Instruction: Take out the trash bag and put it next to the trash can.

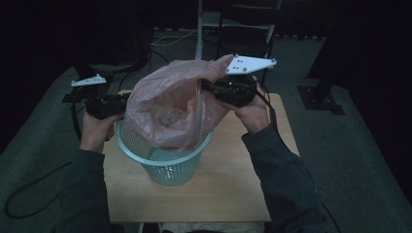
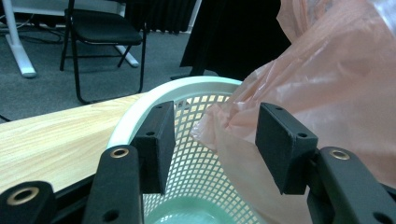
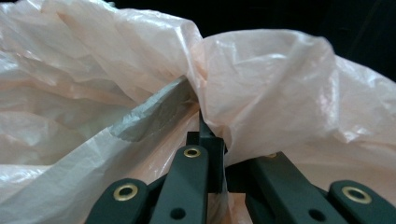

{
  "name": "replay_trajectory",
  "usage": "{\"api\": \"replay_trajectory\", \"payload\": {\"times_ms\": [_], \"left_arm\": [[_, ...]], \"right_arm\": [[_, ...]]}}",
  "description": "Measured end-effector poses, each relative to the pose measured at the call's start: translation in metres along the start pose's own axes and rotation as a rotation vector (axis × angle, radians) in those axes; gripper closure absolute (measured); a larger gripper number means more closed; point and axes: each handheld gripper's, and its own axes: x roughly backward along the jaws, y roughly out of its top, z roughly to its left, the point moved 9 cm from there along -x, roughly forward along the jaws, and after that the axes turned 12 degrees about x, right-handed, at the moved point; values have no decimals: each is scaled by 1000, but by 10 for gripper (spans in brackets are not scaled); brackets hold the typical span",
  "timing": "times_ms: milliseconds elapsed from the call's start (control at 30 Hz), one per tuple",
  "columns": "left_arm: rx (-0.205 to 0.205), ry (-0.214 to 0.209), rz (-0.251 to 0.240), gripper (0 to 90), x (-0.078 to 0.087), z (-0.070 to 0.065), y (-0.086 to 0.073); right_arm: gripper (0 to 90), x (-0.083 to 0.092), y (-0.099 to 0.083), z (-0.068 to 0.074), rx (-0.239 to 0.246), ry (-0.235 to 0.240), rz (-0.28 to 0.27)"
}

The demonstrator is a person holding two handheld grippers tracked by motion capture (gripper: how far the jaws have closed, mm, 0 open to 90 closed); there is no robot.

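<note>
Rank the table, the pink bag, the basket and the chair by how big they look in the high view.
1. Table, plainly the largest.
2. Pink bag.
3. Basket, partly hidden by the bag, so second and third are close.
4. Chair, though it stands farther from the camera and is partly cut off, so it only looks smallest.

Dark grey sleeves — black claws, brass eyelets, white plates.

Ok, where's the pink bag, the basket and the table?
pink bag (image 1: 160,92): high view, on its puffed-up left side.
basket (image 1: 170,170): high view, on its mesh wall at the front.
table (image 1: 223,184): high view, on the bare wooden top.
</note>
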Motion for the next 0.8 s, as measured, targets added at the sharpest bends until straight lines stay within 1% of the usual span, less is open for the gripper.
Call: {"api": "replay_trajectory", "payload": {"times_ms": [67,267,400,533,633,700,767,800], "left_arm": [[-1,1,-1,474,1,0,0],[1,3,-1,475,1,1,-1],[4,2,0,475,0,2,-2],[8,3,1,475,-1,3,-3],[9,2,-1,475,0,3,-3],[8,3,-1,475,1,3,-3],[10,1,-5,475,2,3,-3],[10,2,-4,475,2,3,-3]], "right_arm": [[882,1,0,-1,-1,-7,1],[882,7,0,-12,6,-70,11],[880,12,1,-14,13,-87,12],[876,16,2,-8,35,-84,9],[875,19,4,-1,51,-63,5],[875,21,4,2,70,-61,9],[875,22,5,3,77,-60,10],[875,25,6,5,90,-60,12]]}}
